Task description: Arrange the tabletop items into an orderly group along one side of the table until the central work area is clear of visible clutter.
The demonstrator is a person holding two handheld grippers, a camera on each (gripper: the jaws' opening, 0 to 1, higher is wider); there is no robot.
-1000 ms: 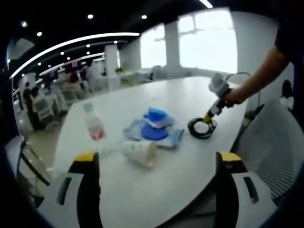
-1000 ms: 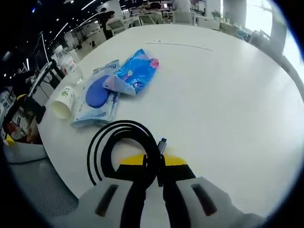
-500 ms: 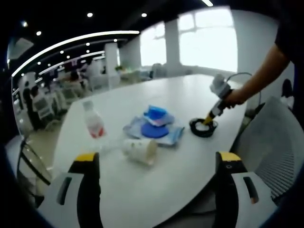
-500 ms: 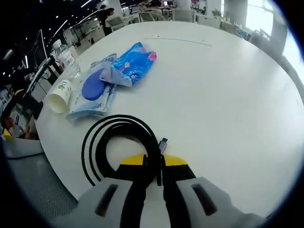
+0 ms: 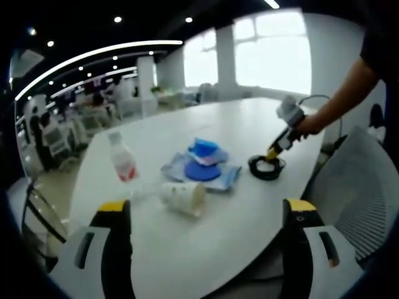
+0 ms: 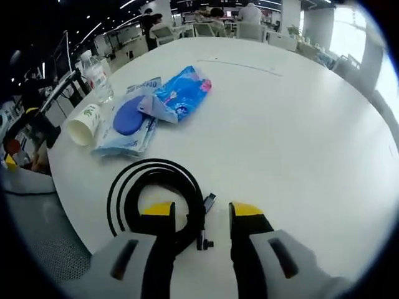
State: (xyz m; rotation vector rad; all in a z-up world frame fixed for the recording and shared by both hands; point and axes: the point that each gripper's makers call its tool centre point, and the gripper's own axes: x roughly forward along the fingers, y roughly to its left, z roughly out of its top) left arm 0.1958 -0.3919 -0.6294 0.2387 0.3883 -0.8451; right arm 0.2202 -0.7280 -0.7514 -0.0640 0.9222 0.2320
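A black coiled cable (image 6: 156, 190) lies flat on the white table (image 6: 299, 124) near its edge. My right gripper (image 6: 202, 210) stands open over the coil's right side, its jaws apart on either side of the cable's plug end. Further off lie a blue packet (image 6: 184, 90), a dark blue disc (image 6: 129, 115) on a pale blue pack (image 6: 124, 142), a tipped paper cup (image 6: 83, 123) and a water bottle (image 6: 100, 78). My left gripper (image 5: 207, 208) hangs open with nothing in it, short of the cup (image 5: 184, 198). There the right gripper (image 5: 274, 152) points down at the cable (image 5: 267, 167).
A grey mesh chair (image 5: 368, 187) stands by the table's right edge, below the person's arm (image 5: 340, 103). Another mesh seat (image 6: 37, 243) sits off the table's near-left edge. Office desks and chairs (image 5: 68, 124) fill the background.
My right gripper has opened and let go of the cable, which now rests on the table. The left gripper has not moved.
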